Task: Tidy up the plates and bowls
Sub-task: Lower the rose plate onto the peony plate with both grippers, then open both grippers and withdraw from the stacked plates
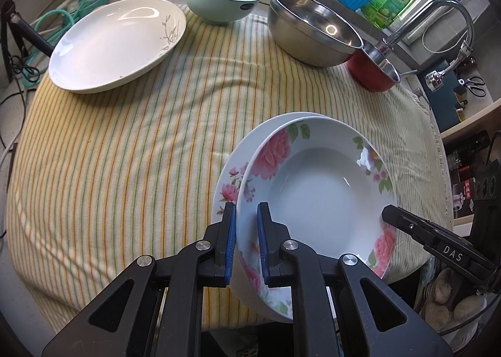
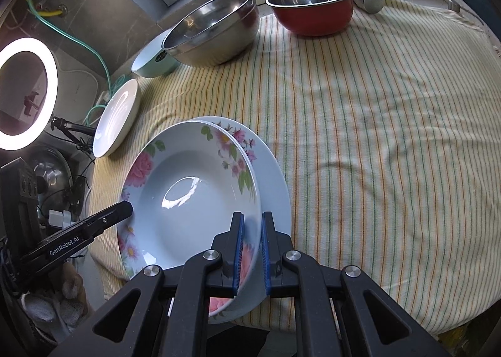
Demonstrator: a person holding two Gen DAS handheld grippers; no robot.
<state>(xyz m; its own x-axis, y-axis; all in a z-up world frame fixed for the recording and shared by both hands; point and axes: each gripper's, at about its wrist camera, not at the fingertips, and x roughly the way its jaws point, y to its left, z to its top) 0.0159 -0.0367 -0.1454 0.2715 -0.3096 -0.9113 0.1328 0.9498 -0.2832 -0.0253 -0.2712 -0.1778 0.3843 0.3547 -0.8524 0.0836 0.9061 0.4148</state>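
**A:** Where does the floral plate (image 1: 322,188) sit, and what have you got hold of?

**B:** You're carrying it near the front edge of the striped cloth (image 1: 125,153) on the worktop, just over a second floral plate (image 1: 230,183) beneath it. Your left gripper (image 1: 247,231) has its fingers closed narrow on the rim at one side, and your right gripper (image 2: 252,241) pinches the opposite rim the same way.

**A:** How will it handle?

**B:** Judge it stiff, glazed and slick, probably ceramic, so breakable if it slips. A rim pinch gives little purchase; keep both grips level and matched, or the plate may twist between the blue pads (image 1: 230,241). Taking the rim at opposite sides, as you have, looks the sound choice.

**A:** What can't you make out?

**B:** Whether the two plates touch or a gap remains; the upper hides most of the lower. The plate's near edge is cut off behind the fingers. Further back, the white plate (image 1: 117,43), pale green bowl (image 1: 220,0), steel bowl (image 1: 310,28) and red bowl (image 1: 374,69) stand apart, unstacked.
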